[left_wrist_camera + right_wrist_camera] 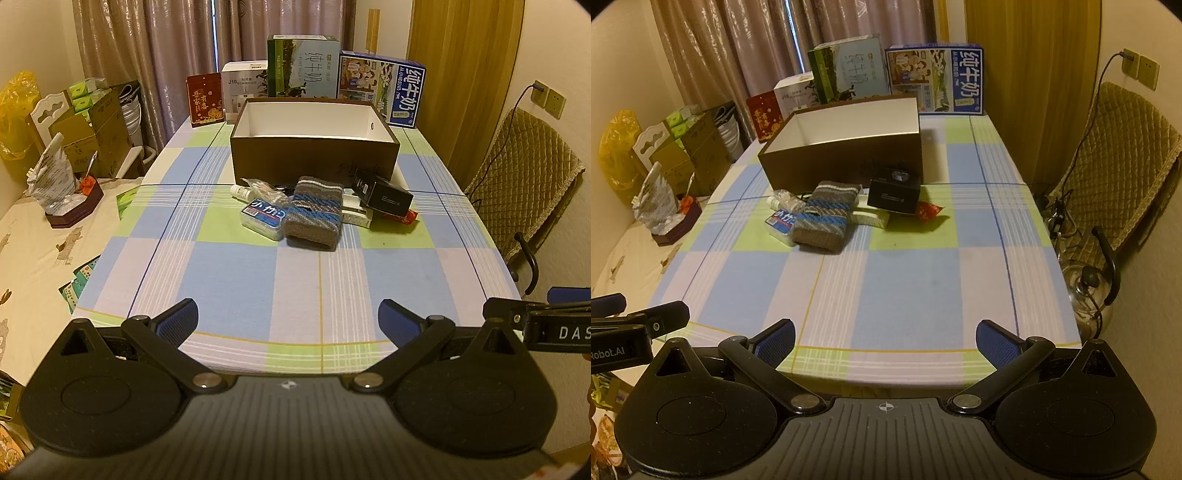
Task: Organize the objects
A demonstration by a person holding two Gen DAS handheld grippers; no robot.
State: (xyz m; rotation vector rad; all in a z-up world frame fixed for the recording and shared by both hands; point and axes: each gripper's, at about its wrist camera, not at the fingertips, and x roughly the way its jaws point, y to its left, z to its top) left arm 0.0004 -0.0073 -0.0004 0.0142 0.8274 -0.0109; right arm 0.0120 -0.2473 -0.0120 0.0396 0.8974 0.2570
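We hold both tools at the near edge of the checked tablecloth (229, 266), well short of the work. The left gripper (288, 321) has its jaws spread wide with nothing between them; the right gripper (885, 341) is likewise wide and empty. We judge the step in hand to be the first reach toward the clutter.

The items lie in 1 cluster near the middle of the table, just in front of the open brown box (314, 155), whose white interior shows nothing inside. From left to right we see a bag of cotton swabs (264, 188) with a small white bottle (242, 192) beside it, a blue-lidded clear case (263, 218), a striped knitted piece (314, 218), a white carton (356, 214) partly under a black carton (382, 194), and a red packet (408, 218).

To do the reach well, we take an outer, unburied item first. The knitted piece is nearest and free on top. Its long axis runs near to far, tilted slightly, the ribbed grey cuff pointing toward us. We set the jaws across its short width, left to right, and close mid-length. The black carton lies diagonally, long axis running from far left to near right, resting on the white carton; lifting it early should free what sits below
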